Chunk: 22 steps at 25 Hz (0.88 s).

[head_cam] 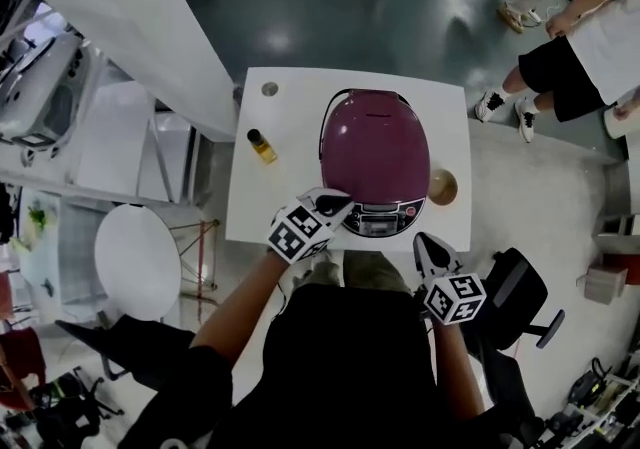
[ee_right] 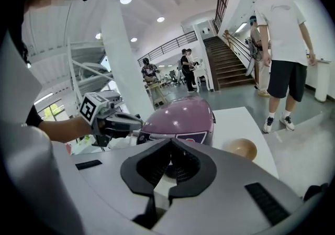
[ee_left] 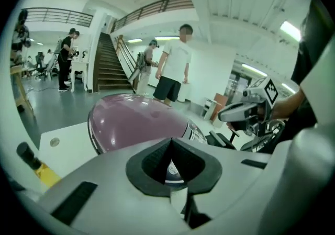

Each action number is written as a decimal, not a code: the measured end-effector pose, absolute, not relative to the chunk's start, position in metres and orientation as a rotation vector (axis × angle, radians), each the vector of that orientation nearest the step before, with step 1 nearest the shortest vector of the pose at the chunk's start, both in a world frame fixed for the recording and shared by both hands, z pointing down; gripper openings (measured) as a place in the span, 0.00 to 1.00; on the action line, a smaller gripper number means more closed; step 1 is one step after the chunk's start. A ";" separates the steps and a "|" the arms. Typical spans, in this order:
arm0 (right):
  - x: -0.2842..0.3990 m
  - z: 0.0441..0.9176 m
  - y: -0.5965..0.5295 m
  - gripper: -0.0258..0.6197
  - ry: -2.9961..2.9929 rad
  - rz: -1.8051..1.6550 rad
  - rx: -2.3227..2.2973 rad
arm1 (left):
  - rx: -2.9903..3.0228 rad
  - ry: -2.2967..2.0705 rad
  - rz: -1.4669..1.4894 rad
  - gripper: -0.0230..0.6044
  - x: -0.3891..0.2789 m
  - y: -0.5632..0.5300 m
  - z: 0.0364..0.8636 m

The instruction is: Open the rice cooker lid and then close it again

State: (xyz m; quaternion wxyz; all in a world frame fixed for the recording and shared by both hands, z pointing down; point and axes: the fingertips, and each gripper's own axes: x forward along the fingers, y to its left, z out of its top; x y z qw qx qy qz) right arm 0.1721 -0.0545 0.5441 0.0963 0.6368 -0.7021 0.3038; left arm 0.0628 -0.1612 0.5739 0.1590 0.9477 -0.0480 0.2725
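Note:
The purple rice cooker (head_cam: 375, 149) stands on the white table (head_cam: 290, 187) with its lid down and its control panel (head_cam: 378, 222) facing me. My left gripper (head_cam: 328, 204) is shut and empty, with its tips just at the front left of the cooker, beside the panel. In the left gripper view the cooker (ee_left: 137, 120) fills the space right ahead of the shut jaws. My right gripper (head_cam: 431, 248) is also shut and empty, hanging off the table's front edge to the right of the cooker. The right gripper view shows the cooker (ee_right: 180, 118) ahead and the left gripper (ee_right: 119, 122) beside it.
A small bottle of yellow liquid (head_cam: 262, 146) stands left of the cooker, and a brown bowl (head_cam: 442, 186) sits at its right. A small round disc (head_cam: 270, 89) lies at the table's far left corner. A black office chair (head_cam: 515, 295) is at my right, and people stand beyond the table (head_cam: 585, 32).

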 end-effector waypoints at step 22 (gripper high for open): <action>0.217 0.490 0.019 0.04 -2.144 0.557 1.978 | 2.614 -0.821 0.359 0.04 -0.013 -0.024 0.531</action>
